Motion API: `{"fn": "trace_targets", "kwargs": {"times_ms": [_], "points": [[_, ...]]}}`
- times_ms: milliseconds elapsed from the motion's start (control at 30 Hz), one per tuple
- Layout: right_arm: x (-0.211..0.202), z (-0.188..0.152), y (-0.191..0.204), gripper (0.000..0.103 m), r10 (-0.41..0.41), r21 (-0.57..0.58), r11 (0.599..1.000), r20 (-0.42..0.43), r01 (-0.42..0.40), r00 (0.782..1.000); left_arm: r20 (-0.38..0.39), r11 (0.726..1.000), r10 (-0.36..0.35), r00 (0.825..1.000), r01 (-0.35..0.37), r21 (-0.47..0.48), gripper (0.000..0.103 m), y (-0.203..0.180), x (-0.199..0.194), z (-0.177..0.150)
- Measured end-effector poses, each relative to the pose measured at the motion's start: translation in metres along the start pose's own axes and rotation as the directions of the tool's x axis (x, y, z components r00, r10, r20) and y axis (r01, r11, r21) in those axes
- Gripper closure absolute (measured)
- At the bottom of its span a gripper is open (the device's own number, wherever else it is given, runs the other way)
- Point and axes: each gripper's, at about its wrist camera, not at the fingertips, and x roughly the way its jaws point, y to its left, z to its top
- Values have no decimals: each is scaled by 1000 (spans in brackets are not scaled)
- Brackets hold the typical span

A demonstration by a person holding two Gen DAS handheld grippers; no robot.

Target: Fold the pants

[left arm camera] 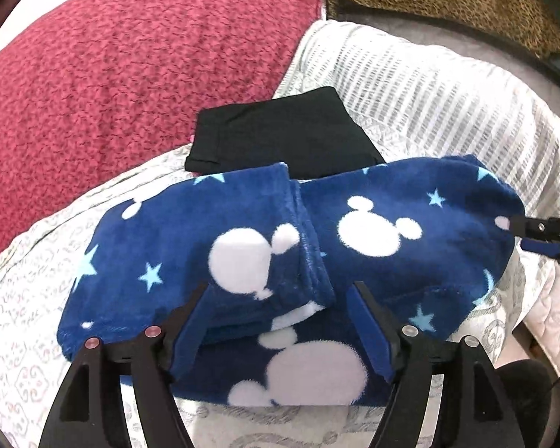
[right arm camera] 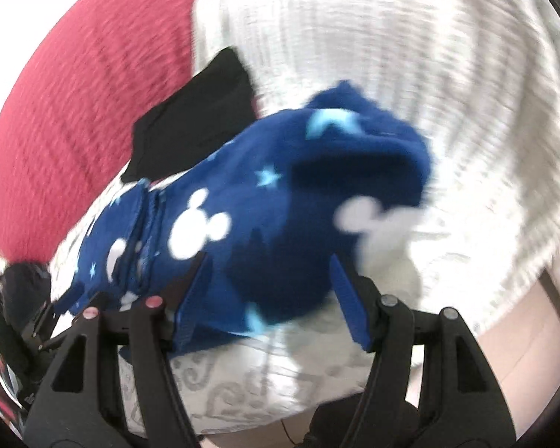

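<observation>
Left gripper (left arm camera: 278, 321) hovers low over the near edge of the pants (left arm camera: 280, 254), its blue-padded jaws spread apart with the fleece between them but neither pad pressing on it, so the cloth lies released. These navy pants, printed with white mouse-head shapes and pale blue stars, rest folded on a white patterned bedspread (left arm camera: 30, 306), one layer lapped over another with a hemmed edge across the middle. Their near edge is partly hidden behind the gripper's black arms.

Right gripper (right arm camera: 268, 291), seen in its own blurred view, has its jaws parted around a bunched, raised end of the pants (right arm camera: 280, 194). Blur makes it impossible to say whether the pads pinch the fleece or merely flank it. From the left wrist view only the tip of this right gripper (left arm camera: 534, 235) shows, cut off by the frame's right edge, right at the far end of the pants.

Behind the pants lies a folded black garment (left arm camera: 280, 130), partly covered by them. A red textured blanket (left arm camera: 130, 56) fills the upper left.
</observation>
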Motion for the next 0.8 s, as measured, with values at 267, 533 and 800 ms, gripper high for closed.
{"fn": "trace_targets", "kwargs": {"times_ms": [267,533,800], "points": [[-6,-5,-49,30,-24,185,982,-13,26,1000,-10,1000,6,1000,-7,-20,27,6,-3,-5],[6,0,-72,27,-30,256,966,-35,38,999,-27,999,10,1000,-11,-37,27,12,6,-6],[19,16,-75,21,-7,279,960,2,6,1000,-52,997,-20,998,17,-75,27,18,20,2]]}}
